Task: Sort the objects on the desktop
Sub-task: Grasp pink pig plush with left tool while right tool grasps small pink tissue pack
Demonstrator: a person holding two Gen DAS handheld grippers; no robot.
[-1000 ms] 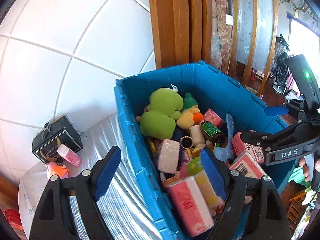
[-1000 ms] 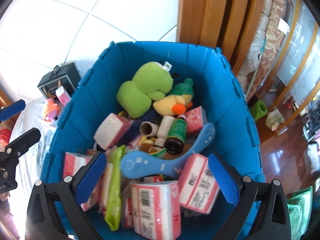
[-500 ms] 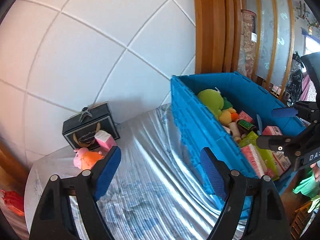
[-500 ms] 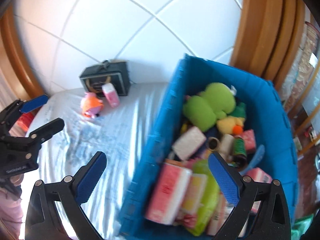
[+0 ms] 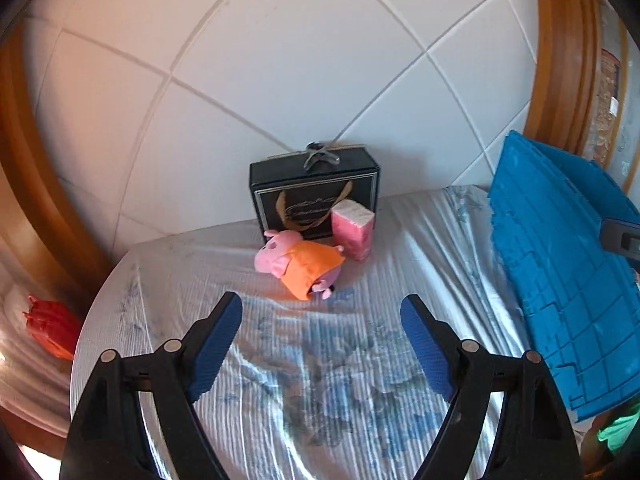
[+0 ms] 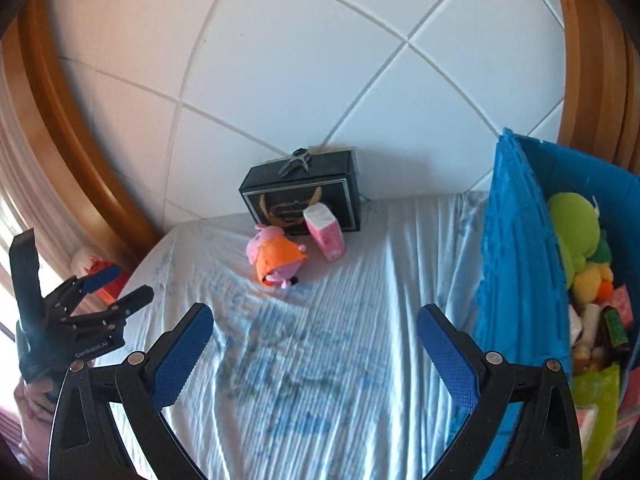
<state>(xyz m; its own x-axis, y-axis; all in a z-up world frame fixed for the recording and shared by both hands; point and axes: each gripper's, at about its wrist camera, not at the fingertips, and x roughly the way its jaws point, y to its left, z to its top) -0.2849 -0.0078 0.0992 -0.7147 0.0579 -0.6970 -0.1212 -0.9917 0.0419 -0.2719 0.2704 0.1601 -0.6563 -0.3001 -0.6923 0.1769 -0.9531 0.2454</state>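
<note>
Blue-padded, the left hand-held gripper (image 5: 322, 326) gapes empty over a striped tabletop (image 5: 320, 400); beyond lie a pig plush (image 5: 300, 262), pink tissue pack (image 5: 353, 228) and black gift box (image 5: 314, 192). Right view: right hand-held gripper (image 6: 314, 338) likewise spread, blue crate (image 6: 520, 260) alongside holding toys.

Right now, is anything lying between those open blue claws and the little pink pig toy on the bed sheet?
Nothing visible does. Only bare, wrinkled sheet lies between the open left gripper and the pig toy; likewise for the right gripper. The pink packet and black gift box sit behind the toy.
</note>
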